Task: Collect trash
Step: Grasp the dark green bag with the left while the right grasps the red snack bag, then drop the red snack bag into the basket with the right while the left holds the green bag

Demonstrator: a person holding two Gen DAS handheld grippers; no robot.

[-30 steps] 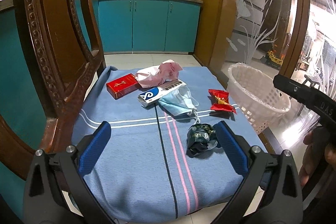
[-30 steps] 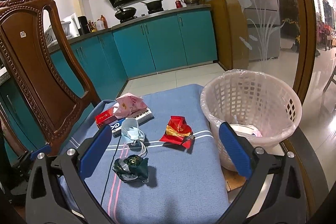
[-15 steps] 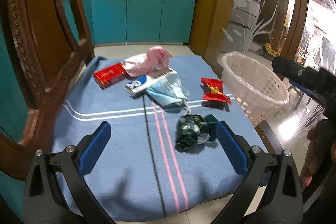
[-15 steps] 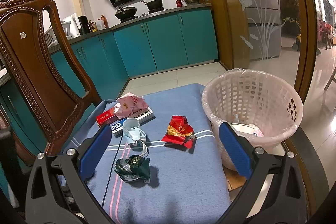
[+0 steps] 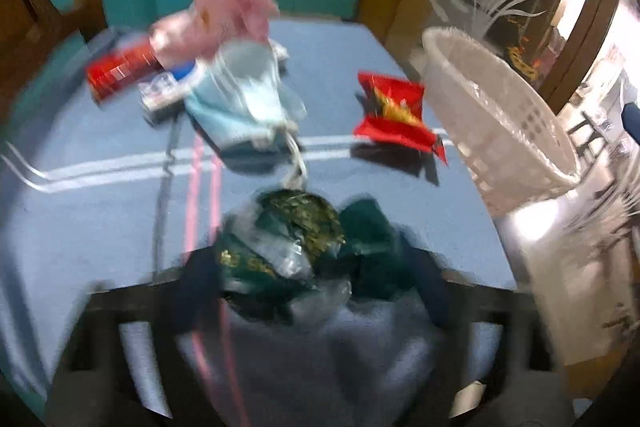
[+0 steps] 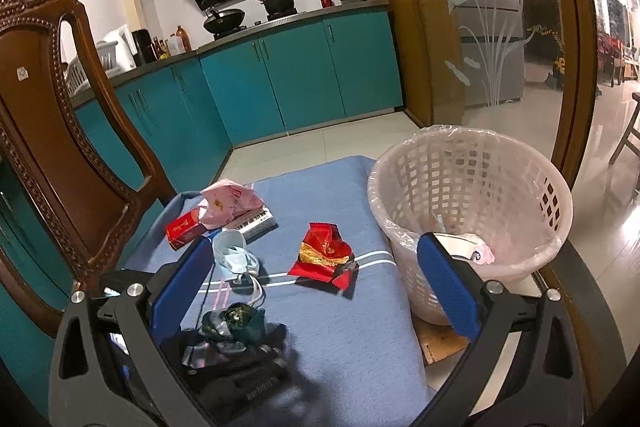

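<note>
Left gripper [image 5: 312, 291] has dropped over green wrapper [image 5: 296, 243], fingers apart, straddling it; grasp likely next. Right gripper [image 6: 316, 287] open, idle.

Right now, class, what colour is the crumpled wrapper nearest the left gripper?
Dark green wrapper with gold print, clearest in the right wrist view.

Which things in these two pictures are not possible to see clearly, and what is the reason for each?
- Left gripper, left wrist view: motion blur; grip on the green wrapper cannot be judged.
- Basket contents, right wrist view: mostly hidden by its wall and the right gripper.
- Box under the pink bag: mostly covered, print too small.
</note>
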